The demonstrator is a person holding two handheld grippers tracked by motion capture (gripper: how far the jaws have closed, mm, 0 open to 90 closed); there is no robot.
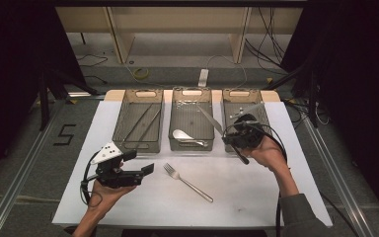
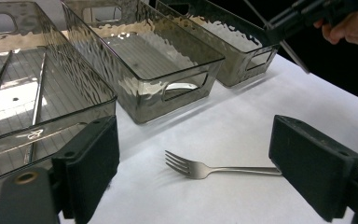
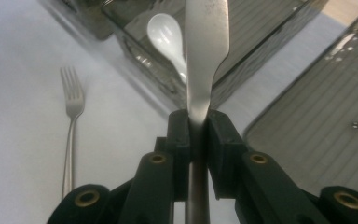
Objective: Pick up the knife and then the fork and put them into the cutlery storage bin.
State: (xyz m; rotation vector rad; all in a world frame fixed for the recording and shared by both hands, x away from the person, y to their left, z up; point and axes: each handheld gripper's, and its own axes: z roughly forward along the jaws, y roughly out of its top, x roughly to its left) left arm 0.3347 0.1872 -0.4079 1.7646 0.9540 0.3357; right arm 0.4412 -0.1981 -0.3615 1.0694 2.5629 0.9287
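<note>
Gripping a knife [image 3: 205, 56] by its handle, the right gripper [image 1: 229, 137] holds it between the middle bin [image 1: 191, 143] and right bin [image 1: 261, 111], seemingly to sort it. Left gripper [image 2: 191, 168] waits on the bench [image 1: 227, 187], jaws released, near the fork [image 2: 200, 169]. Its view hides the spoon [image 3: 165, 30].

White table [image 1: 128, 207] carries three clear bins [image 1: 191, 143] in a far row; a fork [image 1: 187, 182] lies near, centre.
</note>
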